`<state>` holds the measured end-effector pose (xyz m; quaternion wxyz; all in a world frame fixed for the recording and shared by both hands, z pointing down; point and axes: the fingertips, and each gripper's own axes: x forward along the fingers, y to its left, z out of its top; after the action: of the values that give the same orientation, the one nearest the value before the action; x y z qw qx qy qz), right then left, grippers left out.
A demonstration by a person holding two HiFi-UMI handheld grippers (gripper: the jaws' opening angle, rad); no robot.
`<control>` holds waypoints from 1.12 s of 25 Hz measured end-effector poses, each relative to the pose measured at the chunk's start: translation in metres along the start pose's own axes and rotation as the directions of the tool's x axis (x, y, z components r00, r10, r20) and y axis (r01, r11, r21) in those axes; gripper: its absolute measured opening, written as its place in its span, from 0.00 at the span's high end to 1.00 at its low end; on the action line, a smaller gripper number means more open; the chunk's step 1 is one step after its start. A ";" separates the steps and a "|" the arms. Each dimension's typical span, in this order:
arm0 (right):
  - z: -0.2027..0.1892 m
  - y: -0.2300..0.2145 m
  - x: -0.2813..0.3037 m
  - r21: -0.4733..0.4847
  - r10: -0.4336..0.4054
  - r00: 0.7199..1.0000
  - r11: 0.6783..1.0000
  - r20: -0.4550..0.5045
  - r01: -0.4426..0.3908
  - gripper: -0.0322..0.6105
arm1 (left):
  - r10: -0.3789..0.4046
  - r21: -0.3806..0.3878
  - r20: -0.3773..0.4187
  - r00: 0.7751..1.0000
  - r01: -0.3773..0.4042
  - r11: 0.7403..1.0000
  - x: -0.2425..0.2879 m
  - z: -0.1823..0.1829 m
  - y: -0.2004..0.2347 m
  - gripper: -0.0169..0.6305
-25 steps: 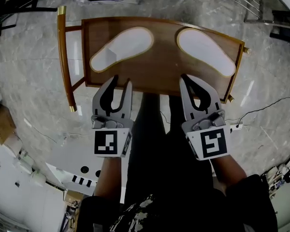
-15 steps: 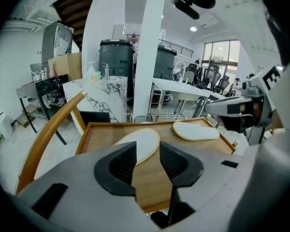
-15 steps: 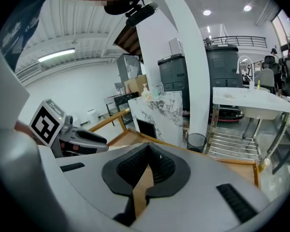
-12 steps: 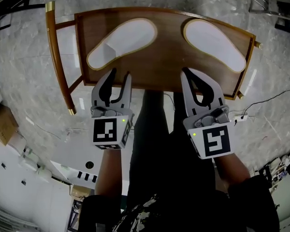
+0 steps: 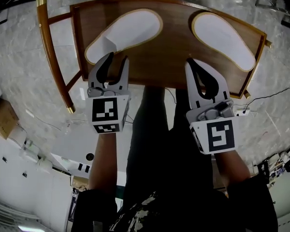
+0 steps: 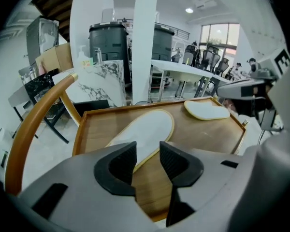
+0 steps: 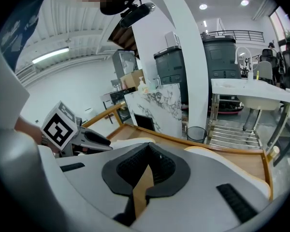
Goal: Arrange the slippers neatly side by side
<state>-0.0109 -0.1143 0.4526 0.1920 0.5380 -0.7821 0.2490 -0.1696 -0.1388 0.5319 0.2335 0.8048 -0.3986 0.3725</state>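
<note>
A wooden chair seat (image 5: 169,62), glossy brown with a raised rim and curved edges, carries both slippers, and a bent, rounded wooden backrest rail (image 5: 48,52) runs along its left side. The left slipper (image 5: 128,30) is a flat white oval with a thin tan border. It lies slantwise on the seat's left half with one rounded end toward the near left corner. The right slipper (image 5: 224,40), the same white sole shape with the same tan edging, lies on the seat's right half, slanted the opposite way and well apart from the first. The left gripper (image 5: 117,59) hangs over the seat's near edge just beside the left slipper's near end. Its grey fingers with ribbed black pads have just been opening and stand spread apart, gripping nothing. The right gripper (image 5: 192,64) sits over the seat's near edge on the right half, short of the right slipper, its fingers clenched together on nothing. Speckled grey stone floor (image 5: 29,86) surrounds the seat.
</note>
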 end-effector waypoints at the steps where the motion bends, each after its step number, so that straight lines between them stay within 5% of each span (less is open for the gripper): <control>1: 0.000 -0.001 0.001 -0.001 0.000 1.000 1.000 0.002 0.000 0.97 | -0.001 0.015 -0.016 1.000 0.001 1.000 0.004 -0.002 0.002 0.74; 16: 0.001 0.002 0.005 -0.007 0.012 1.000 1.000 0.003 -0.012 0.97 | -0.034 0.088 -0.111 0.993 0.044 0.995 0.043 -0.017 0.009 0.71; 23: -0.001 0.001 0.001 -0.013 0.006 1.000 1.000 0.002 -0.006 0.97 | -0.015 0.050 -0.102 0.995 0.021 0.999 0.044 -0.015 0.009 0.92; 28: 0.004 -0.001 -0.005 -0.012 0.000 1.000 1.000 0.017 0.000 0.97 | -0.039 -0.059 -0.089 0.995 0.033 0.998 0.041 -0.009 -0.001 0.94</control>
<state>-0.0088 -0.1131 0.4467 0.1885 0.5389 -0.7853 0.2396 -0.1564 -0.1512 0.5693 0.2810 0.7872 -0.3837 0.3926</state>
